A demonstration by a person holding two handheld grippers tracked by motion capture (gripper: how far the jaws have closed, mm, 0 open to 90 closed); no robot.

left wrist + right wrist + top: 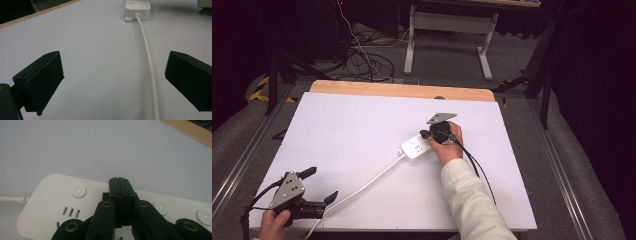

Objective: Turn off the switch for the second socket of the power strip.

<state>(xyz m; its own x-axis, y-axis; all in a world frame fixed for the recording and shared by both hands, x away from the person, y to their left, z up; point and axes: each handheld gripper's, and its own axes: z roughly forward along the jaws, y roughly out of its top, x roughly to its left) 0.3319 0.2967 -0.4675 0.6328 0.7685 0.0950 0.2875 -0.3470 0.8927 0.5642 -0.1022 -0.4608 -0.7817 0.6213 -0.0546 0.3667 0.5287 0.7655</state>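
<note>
Claw, high view: right claw (435,134) rests on the white power strip (416,148) near the desk (362,125) middle; left claw (319,185) waits at the near left edge.
Left gripper view: jaws released wide, nothing between; the white cord (147,55) runs past toward the strip.
Right gripper view: jaws clenched together, empty, tips over the strip beside a round button (79,191).
Risk: I think the closed tips may slip off the button, or push the light strip away, because nothing holds it.

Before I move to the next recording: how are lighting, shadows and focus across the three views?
High view: white table evenly lit, surroundings very dark. Left gripper view: power strip and cord sharp, soft shadows. Right gripper view: strip buttons sharp, near linkage of right gripper slightly soft, no glare.
</note>
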